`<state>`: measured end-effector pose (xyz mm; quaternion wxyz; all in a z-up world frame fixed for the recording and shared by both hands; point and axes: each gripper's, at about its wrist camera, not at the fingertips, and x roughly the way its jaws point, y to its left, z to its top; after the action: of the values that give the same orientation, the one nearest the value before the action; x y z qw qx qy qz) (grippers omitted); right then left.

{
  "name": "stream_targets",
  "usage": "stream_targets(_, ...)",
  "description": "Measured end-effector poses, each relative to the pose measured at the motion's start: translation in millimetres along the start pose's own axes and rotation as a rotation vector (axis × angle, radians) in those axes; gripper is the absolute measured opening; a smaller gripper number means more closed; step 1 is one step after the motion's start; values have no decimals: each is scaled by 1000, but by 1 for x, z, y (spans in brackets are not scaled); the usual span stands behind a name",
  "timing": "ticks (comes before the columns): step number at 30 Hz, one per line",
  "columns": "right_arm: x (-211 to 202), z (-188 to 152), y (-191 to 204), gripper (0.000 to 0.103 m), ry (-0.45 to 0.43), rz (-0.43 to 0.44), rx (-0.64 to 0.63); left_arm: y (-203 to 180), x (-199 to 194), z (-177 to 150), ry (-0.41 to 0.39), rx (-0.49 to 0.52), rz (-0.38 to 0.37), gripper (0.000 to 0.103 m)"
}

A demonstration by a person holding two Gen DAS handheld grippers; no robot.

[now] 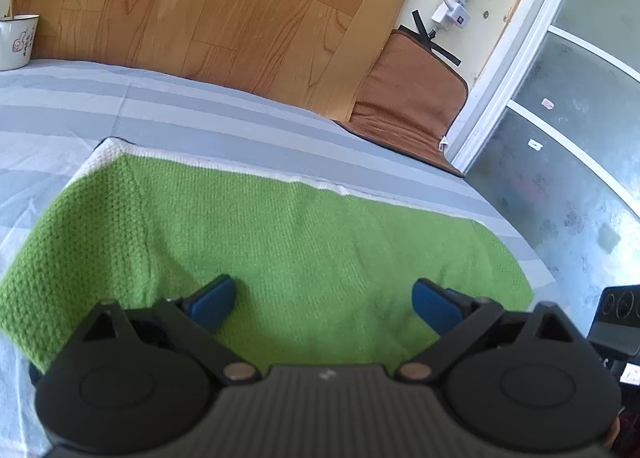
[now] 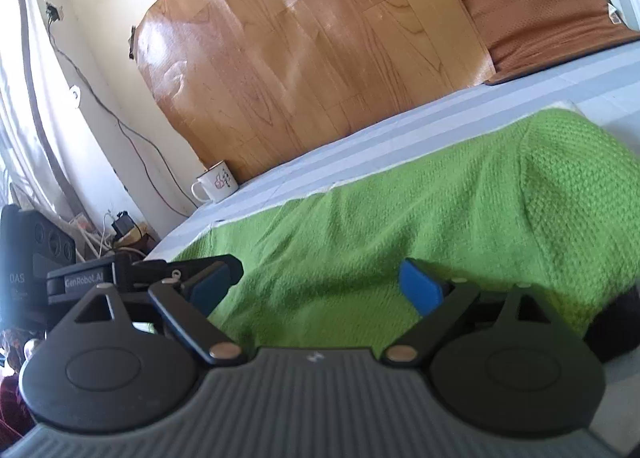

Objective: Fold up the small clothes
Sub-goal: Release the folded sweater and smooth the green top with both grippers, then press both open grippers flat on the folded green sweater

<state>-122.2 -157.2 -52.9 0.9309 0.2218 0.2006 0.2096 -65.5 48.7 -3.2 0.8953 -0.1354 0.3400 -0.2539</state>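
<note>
Meanwhile, both left gripper [image 1: 323,304] and right gripper [image 2: 318,290] gape wide, empty, over soft, limp green knitted garment [image 1: 280,226]; best pinched at edge.

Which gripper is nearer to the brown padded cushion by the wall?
Right. The right gripper is over the green knitted garment, with the brown padded cushion ahead to its right. The left gripper is further left, farther from it.

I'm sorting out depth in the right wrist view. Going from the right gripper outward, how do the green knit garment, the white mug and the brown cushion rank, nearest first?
1. Green knit garment: directly under and ahead of the right gripper, on the striped sheet.
2. White mug: ahead to the left, by the wood-pattern board.
3. Brown cushion: far upper right, leaning at the bed's back edge.
</note>
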Motion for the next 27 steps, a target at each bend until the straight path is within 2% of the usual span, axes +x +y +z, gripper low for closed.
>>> stream_targets(27, 0, -4, 0, 96, -10, 5, -36, 0, -1, -1, -18, -2, -6, 103)
